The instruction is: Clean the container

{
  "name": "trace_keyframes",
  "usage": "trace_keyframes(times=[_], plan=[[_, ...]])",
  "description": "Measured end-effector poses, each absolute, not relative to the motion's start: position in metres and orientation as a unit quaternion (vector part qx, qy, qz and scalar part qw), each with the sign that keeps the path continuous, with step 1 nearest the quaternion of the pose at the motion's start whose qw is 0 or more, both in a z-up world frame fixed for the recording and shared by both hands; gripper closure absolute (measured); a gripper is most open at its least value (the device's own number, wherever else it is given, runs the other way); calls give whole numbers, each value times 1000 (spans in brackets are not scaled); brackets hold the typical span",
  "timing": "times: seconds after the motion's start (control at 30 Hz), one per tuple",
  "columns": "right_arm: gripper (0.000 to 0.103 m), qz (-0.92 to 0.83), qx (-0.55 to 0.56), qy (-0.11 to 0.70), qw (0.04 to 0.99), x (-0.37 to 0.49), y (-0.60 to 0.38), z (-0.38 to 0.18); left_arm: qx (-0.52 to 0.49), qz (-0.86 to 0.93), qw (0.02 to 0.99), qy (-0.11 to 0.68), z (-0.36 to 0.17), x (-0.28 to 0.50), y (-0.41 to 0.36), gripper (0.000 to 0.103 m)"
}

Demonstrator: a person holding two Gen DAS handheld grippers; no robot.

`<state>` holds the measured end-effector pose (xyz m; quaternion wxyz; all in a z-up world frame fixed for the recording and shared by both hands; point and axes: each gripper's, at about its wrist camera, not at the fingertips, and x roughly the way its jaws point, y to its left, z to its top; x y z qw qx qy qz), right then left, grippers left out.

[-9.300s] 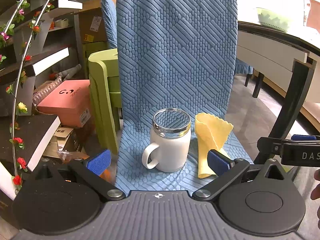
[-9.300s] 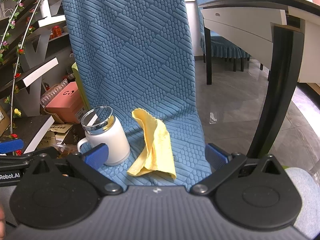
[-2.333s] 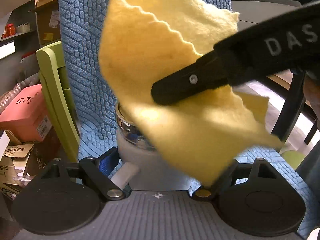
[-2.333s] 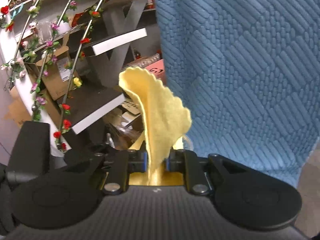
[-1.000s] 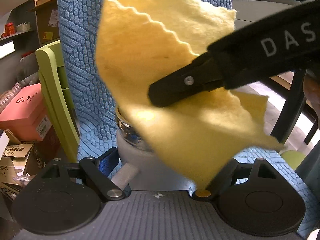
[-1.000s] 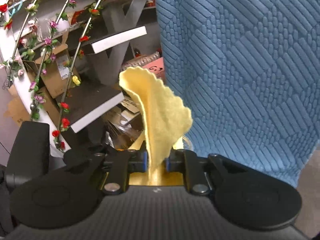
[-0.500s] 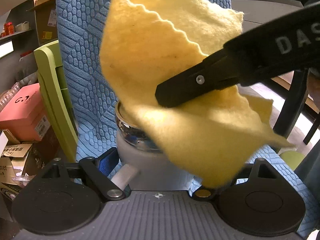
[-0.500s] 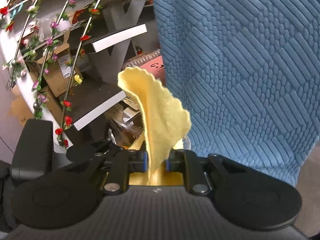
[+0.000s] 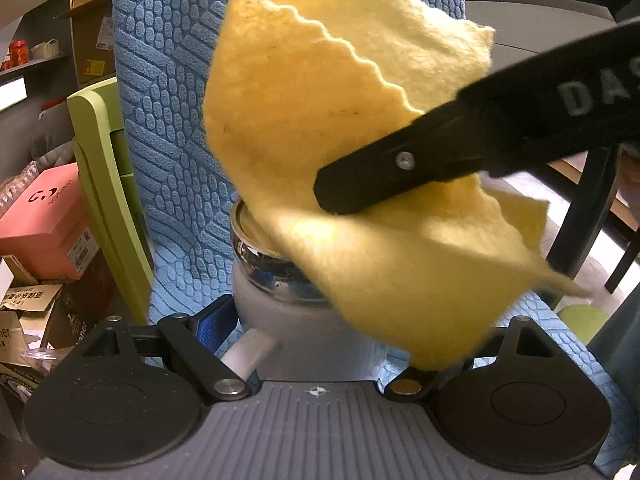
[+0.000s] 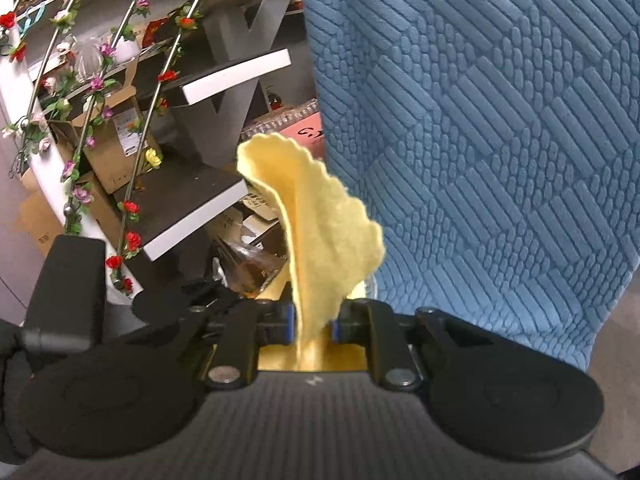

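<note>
Since the frame half a second earlier, the yellow cloth (image 9: 360, 152) had shifted slightly over the mug (image 9: 288, 304), its lower fold draped across the chrome rim. The mug stood on the blue quilted chair cover (image 9: 168, 128). Left of the mug were a pink box (image 9: 44, 216) and a green stool (image 9: 100, 152). The left gripper (image 9: 316, 332) clasped the mug's body. The right gripper (image 10: 313, 322) was pinched narrow on the cloth; flower-wrapped shelves (image 10: 132, 120) lay left of it.
</note>
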<state>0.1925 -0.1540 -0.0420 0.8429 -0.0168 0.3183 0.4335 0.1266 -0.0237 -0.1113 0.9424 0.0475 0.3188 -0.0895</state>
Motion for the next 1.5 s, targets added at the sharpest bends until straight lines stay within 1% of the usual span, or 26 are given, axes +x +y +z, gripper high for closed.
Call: trace_keyframes(times=[0.13, 0.3, 0.47, 0.63, 0.77, 0.93, 1.07, 1.13, 1.3, 1.5], plan=[[86, 439, -16, 312, 843, 193, -145, -43, 48, -89, 942, 319, -112, 126, -24, 14], [86, 461, -18, 325, 825, 188, -148, -40, 52, -90, 942, 318, -112, 131, -21, 14], [87, 438, -27, 320, 840, 193, -152, -40, 51, -92, 942, 317, -112, 130, -20, 14], [86, 451, -8, 317, 834, 195, -143, -44, 51, -93, 943, 316, -113, 130, -20, 14], [87, 456, 70, 344, 817, 210, -161, -49, 50, -95, 943, 316, -113, 130, -19, 14], [87, 391, 206, 338, 831, 235, -203, -64, 50, -97, 942, 319, -112, 131, -18, 14], [87, 350, 307, 332, 820, 245, -234, -103, 52, -98, 942, 316, -112, 130, -18, 14], [87, 334, 346, 362, 799, 254, -241, -129, 54, -97, 943, 314, -112, 129, -18, 14], [87, 357, 386, 375, 763, 259, -232, -148, 55, -99, 943, 312, -114, 133, -15, 14], [87, 318, 347, 430, 770, 262, -218, -173, 56, -101, 944, 309, -115, 131, -16, 14]])
